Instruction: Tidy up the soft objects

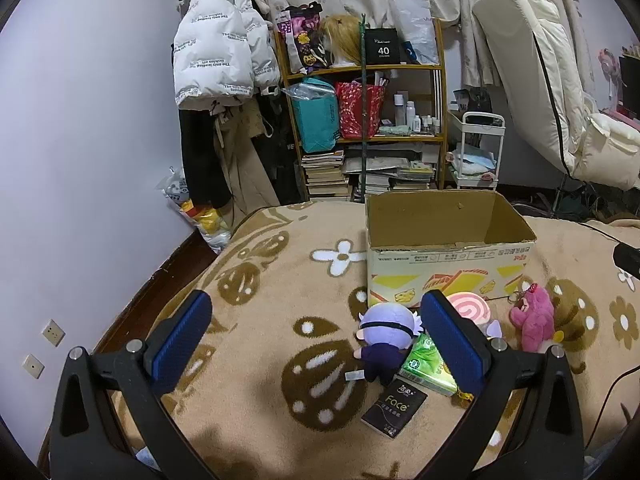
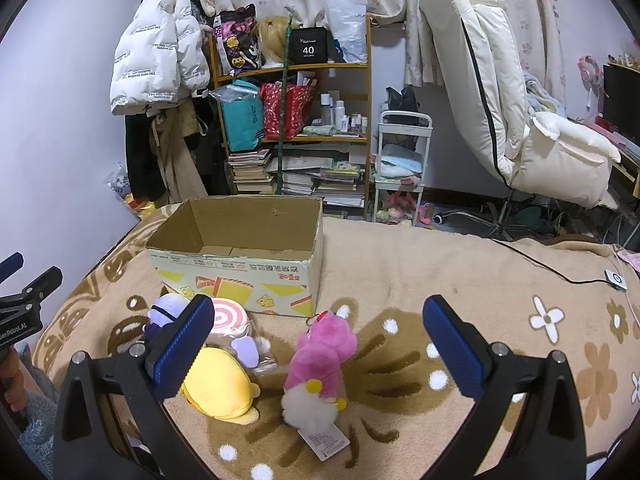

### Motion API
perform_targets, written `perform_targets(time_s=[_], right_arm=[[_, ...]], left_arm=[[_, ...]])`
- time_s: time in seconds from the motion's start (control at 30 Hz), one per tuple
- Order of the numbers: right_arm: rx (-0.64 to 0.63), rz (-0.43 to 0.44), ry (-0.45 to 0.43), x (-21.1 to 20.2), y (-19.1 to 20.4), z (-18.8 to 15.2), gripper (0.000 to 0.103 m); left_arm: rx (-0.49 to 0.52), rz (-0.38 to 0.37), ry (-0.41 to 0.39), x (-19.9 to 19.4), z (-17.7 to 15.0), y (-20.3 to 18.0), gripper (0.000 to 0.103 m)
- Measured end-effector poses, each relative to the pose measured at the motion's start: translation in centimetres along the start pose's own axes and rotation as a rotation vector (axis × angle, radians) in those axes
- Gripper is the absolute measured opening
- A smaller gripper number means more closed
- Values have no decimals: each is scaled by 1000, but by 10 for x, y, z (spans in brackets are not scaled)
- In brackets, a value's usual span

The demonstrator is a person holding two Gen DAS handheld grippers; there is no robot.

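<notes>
An open cardboard box point(image 1: 448, 256) point(image 2: 240, 268) stands on the patterned blanket. In front of it lie a purple-haired plush doll point(image 1: 384, 336) point(image 2: 168, 308), a pink swirl cushion point(image 1: 468, 310) point(image 2: 226, 316), a pink plush bear point(image 1: 534, 316) point(image 2: 320, 352) on a white pom-pom point(image 2: 306, 408), and a yellow plush point(image 2: 222, 384). A green tissue pack point(image 1: 428, 364) and a black "Face" pack point(image 1: 396, 406) lie by the doll. My left gripper point(image 1: 316, 344) is open and empty, just before the doll. My right gripper point(image 2: 320, 352) is open, its jaws on either side of the pink bear.
The beige blanket point(image 2: 460, 264) covers the bed. A white wall with sockets point(image 1: 52, 332) lies left. Behind the bed stand a cluttered shelf point(image 1: 360, 128), hanging coats point(image 1: 224, 52), a small white cart point(image 2: 400, 168) and a cream chair point(image 2: 500, 92). A black cable point(image 2: 552, 272) crosses the blanket at right.
</notes>
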State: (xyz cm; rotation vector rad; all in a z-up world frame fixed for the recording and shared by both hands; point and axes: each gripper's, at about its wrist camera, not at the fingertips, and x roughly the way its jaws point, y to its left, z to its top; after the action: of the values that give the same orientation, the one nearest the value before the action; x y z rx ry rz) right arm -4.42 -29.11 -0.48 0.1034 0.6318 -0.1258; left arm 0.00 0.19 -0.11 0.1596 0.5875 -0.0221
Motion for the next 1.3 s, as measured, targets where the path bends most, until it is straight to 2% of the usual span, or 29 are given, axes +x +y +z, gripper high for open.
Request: perform_targets(time_s=[1.3], right_arm=[[-22, -4, -2, -1, 9, 2, 103]], left_arm=[[10, -3, 4, 0, -5, -5, 103]])
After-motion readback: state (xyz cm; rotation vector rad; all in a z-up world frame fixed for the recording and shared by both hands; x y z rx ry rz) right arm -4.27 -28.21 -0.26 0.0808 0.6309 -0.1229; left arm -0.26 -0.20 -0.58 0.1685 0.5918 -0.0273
